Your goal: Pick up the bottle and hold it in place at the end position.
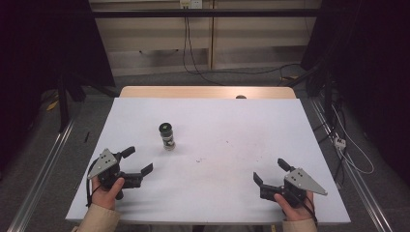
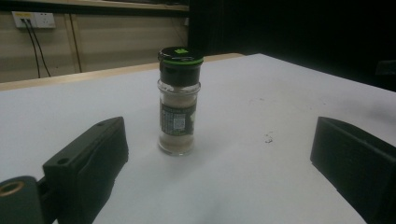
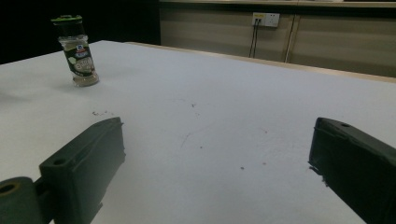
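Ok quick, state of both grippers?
Left gripper: open, empty, aimed at the spice jar.
Right gripper: open, empty, on the table.

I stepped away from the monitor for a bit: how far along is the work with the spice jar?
Nothing looks done: the spice jar stands upright, lid on, untouched. The left gripper, open, faces it from nearby; the right gripper rests open, apart. Reaching and grasping remain.
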Demonstrator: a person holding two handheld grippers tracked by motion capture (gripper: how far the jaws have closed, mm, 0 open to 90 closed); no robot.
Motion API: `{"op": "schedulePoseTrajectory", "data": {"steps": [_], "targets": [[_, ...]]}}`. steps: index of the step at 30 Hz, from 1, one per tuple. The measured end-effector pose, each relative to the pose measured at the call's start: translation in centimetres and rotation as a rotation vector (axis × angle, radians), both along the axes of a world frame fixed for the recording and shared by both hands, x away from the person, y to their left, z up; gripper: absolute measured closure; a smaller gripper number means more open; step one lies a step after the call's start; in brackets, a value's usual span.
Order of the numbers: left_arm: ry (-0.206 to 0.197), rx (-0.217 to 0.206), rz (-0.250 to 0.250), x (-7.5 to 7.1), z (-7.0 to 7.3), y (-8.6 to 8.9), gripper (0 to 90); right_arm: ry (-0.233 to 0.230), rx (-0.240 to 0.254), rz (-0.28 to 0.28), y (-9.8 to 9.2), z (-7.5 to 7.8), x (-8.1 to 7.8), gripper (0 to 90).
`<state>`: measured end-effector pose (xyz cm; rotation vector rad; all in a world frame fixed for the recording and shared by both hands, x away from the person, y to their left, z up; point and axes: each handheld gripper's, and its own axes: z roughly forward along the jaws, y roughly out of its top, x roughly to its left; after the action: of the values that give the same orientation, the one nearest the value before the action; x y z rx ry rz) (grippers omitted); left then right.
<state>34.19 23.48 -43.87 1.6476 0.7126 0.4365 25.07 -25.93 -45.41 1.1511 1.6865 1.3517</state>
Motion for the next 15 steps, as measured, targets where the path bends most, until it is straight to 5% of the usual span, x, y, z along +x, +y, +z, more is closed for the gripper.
{"op": "schedulePoseTrajectory", "data": {"steps": [15], "targets": [[-0.011, -0.025, -0.006, 0.58, 0.23, -0.78, 3.6, -0.006, -0.005, 0.008, 0.2, 0.01, 0.07, 3.2]]}}
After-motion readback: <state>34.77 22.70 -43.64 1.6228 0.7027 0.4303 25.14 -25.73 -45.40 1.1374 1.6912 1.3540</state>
